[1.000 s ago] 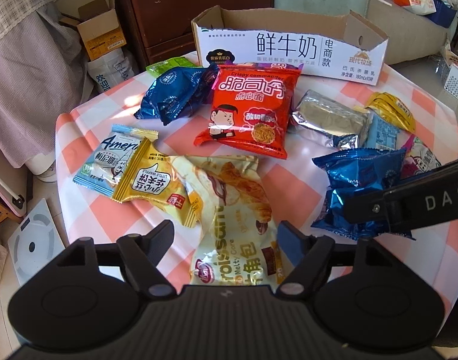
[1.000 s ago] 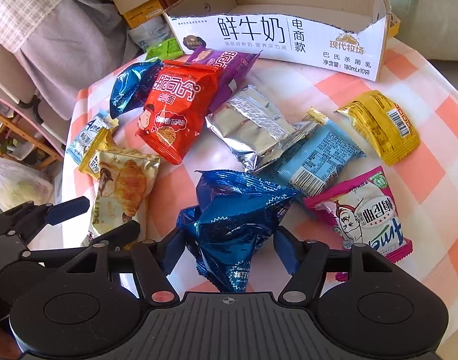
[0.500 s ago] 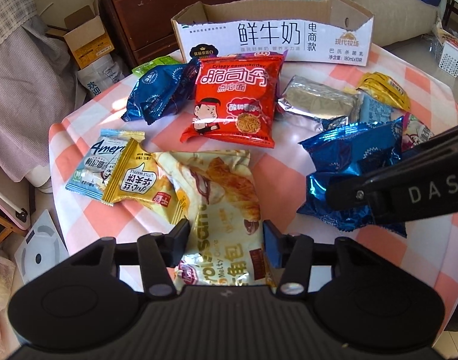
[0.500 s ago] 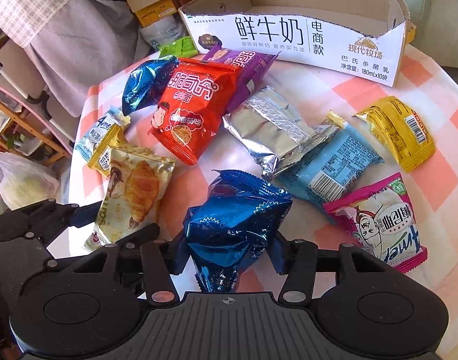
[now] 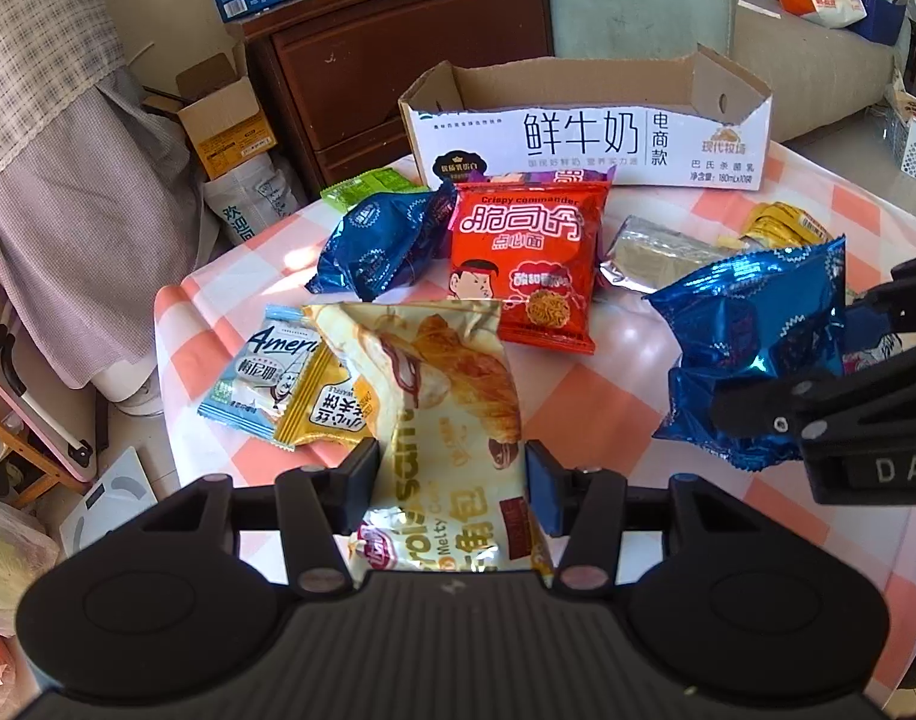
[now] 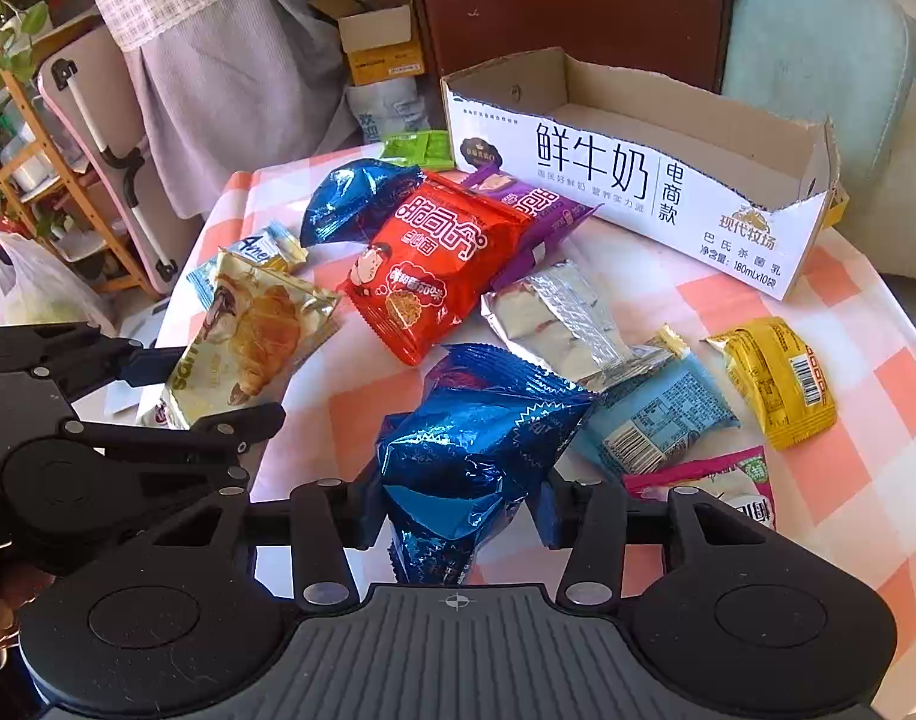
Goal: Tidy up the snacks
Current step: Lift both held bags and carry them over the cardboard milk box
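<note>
- Left tool (image 5: 452,483) is clamped on the croissant packet (image 5: 443,384), in front of the milk carton box (image 5: 584,138).
- Right tool (image 6: 458,510) pinches the blue foil packet (image 6: 476,450), also in front of that box.

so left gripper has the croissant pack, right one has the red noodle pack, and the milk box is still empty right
Not quite: the right gripper is shut on the blue foil pack, as the right wrist view shows. The red noodle pack lies on the table. The rest holds: left gripper grips the croissant pack; milk box empty.

Right claw (image 6: 458,519) clamping blue foil packet (image 6: 476,450), left claw (image 6: 218,387) gripping croissant bag (image 6: 248,336) (lifted), cardboard box (image 6: 638,180) behind
</note>
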The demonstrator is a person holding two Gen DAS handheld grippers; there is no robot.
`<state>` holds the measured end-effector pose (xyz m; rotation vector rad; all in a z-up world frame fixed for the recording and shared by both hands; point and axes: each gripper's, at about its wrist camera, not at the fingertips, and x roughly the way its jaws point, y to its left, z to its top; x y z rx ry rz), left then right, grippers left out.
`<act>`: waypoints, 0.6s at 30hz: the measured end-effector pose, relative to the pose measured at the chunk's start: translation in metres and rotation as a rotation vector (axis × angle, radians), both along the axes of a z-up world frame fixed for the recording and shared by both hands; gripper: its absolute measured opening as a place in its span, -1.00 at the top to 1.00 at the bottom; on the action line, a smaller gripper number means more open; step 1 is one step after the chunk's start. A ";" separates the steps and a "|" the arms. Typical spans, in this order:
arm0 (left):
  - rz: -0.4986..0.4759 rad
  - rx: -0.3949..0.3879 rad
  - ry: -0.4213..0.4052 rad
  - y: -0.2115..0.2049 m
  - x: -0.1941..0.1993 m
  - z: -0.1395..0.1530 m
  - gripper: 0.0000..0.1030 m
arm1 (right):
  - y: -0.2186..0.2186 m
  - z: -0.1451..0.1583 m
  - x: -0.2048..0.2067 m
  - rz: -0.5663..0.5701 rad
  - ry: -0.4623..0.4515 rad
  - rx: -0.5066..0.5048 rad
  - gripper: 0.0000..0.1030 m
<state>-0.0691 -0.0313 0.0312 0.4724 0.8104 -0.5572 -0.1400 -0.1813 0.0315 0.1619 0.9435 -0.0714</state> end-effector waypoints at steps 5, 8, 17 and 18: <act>0.006 -0.016 -0.062 -0.003 -0.002 0.009 0.03 | 0.004 0.006 -0.002 0.017 -0.044 -0.044 0.11; 0.010 -0.021 -0.093 -0.006 -0.002 0.012 0.03 | 0.005 0.009 -0.002 0.020 -0.064 -0.069 0.11; 0.048 -0.038 -0.166 -0.015 0.000 0.025 0.03 | 0.001 0.017 -0.003 -0.009 -0.110 -0.129 0.11; 0.055 -0.038 -0.184 -0.016 0.000 0.026 0.03 | 0.000 0.019 -0.003 -0.015 -0.119 -0.140 0.11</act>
